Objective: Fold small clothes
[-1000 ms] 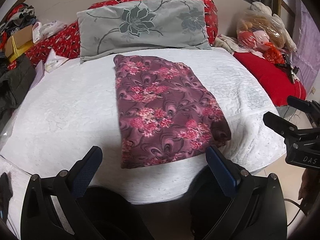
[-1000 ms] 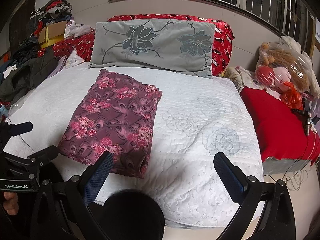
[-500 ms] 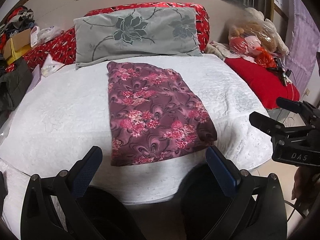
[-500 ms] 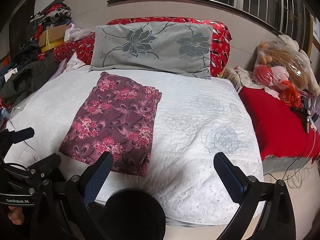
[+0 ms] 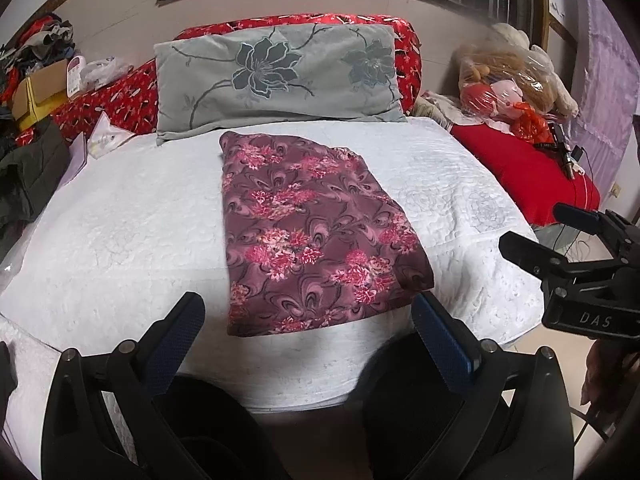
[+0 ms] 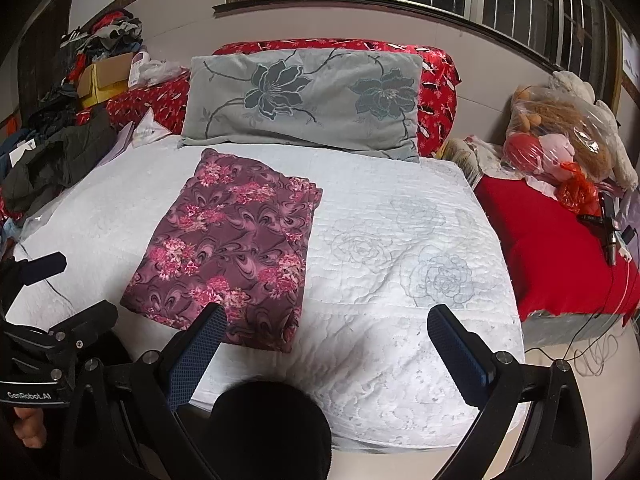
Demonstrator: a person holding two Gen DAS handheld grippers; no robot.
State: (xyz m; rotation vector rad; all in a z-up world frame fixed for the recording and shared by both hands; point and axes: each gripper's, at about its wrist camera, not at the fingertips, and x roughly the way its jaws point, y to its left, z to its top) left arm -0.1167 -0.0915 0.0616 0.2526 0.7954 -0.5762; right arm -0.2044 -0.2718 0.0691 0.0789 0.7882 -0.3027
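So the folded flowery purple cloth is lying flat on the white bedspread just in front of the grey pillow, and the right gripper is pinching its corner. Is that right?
Not quite. The folded floral cloth does lie flat on the white bedspread before the grey pillow, but the right gripper is not pinching it. The right wrist view shows its fingers spread wide, holding nothing.

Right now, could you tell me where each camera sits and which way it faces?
Left wrist: on the left gripper, off the bed's near edge, facing the folded floral garment; its open fingers show.
Right wrist: on the right gripper, facing the white quilt; open fingers show.
Shared: garment, grey pillow, each other's gripper.
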